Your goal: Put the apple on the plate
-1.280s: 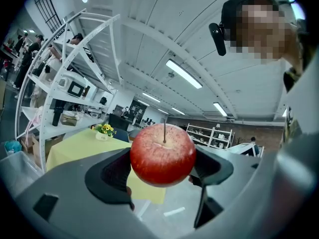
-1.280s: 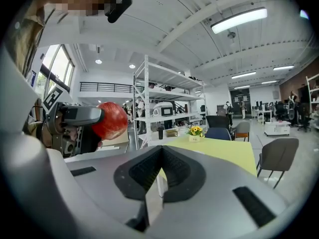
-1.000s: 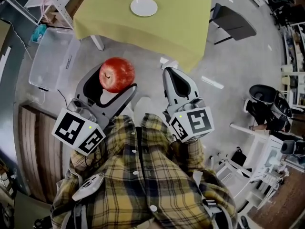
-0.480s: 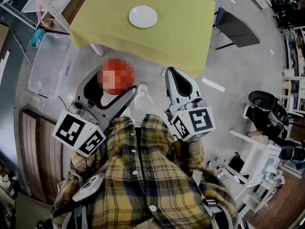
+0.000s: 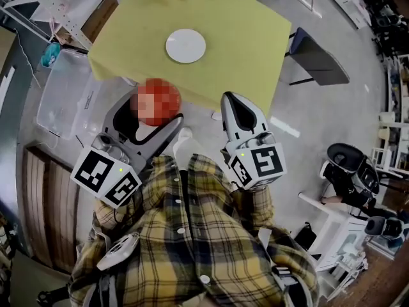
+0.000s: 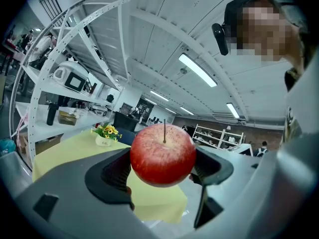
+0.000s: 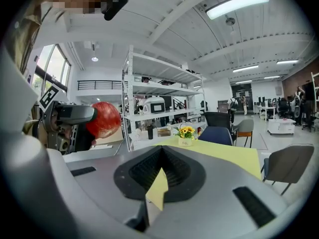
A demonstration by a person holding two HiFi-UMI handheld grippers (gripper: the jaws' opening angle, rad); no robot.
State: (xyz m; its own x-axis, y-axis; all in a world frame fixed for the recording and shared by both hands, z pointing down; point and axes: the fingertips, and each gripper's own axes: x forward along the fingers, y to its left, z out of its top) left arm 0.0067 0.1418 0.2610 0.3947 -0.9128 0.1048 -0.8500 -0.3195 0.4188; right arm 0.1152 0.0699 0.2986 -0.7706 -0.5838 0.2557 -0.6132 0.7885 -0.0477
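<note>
A yellow-green cloth-covered table (image 5: 243, 43) carries a round white plate (image 5: 186, 46) near its middle and a small pot of yellow flowers (image 7: 186, 133) at its far side. A grey chair (image 5: 319, 56) stands to its right, and a clear plastic bin (image 5: 64, 91) lies on the floor to its left. My left tongs (image 5: 155, 110) grip the red apple (image 6: 163, 154) by its sides, stem up, in the air at the table's near edge, well apart from the plate. My right tongs (image 5: 235, 107) are closed on nothing, beside the left pair.
</note>
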